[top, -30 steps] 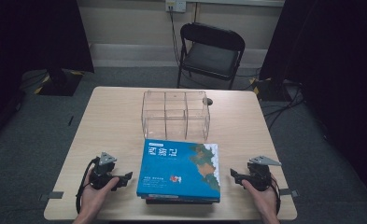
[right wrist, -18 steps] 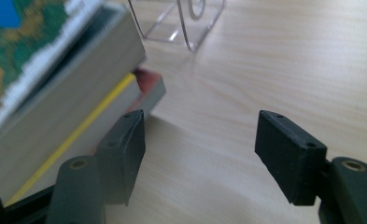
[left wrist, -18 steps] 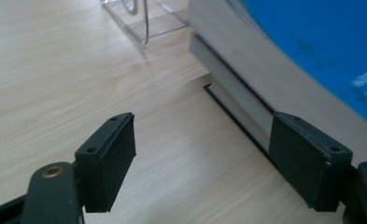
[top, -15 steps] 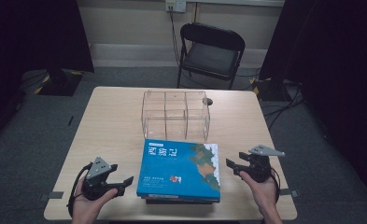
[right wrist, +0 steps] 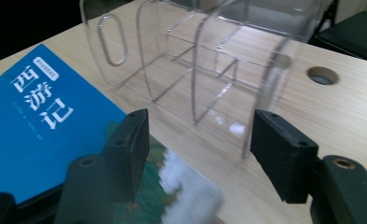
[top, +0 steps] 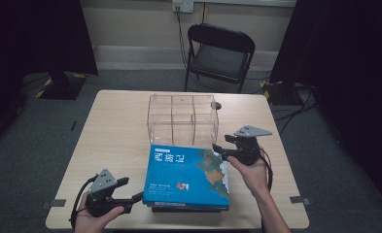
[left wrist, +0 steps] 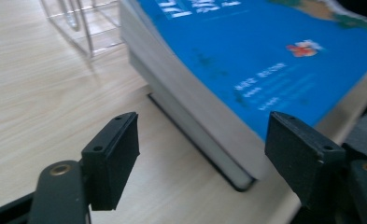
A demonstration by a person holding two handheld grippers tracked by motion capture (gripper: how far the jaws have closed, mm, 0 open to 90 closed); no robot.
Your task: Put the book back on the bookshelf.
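A stack of books lies at the table's near middle, topped by a blue book (top: 186, 177) (left wrist: 265, 56) (right wrist: 45, 121). Behind it stands a clear acrylic organizer (top: 182, 119) (right wrist: 204, 60) with three compartments. My left gripper (top: 132, 198) (left wrist: 204, 158) lies low by the stack's near left corner. Its jaws have been closing a little but stand open, and the corner sits ahead of the gap, untouched. My right gripper (top: 220, 149) (right wrist: 207, 156) hovers over the blue book's far right corner and points at the organizer. Its jaws have just been closing, with nothing between them.
The wooden table (top: 111, 126) has a cable hole (top: 218, 104) (right wrist: 322, 74) behind the organizer. A black folding chair (top: 220, 53) stands beyond the far edge. Bare tabletop lies left and right of the books. A darker book (left wrist: 195, 140) shows under the blue one.
The right gripper has risen and moved away and to the left, from beside the books to over the blue book's far right corner. The left gripper has shifted slightly toward the near edge.
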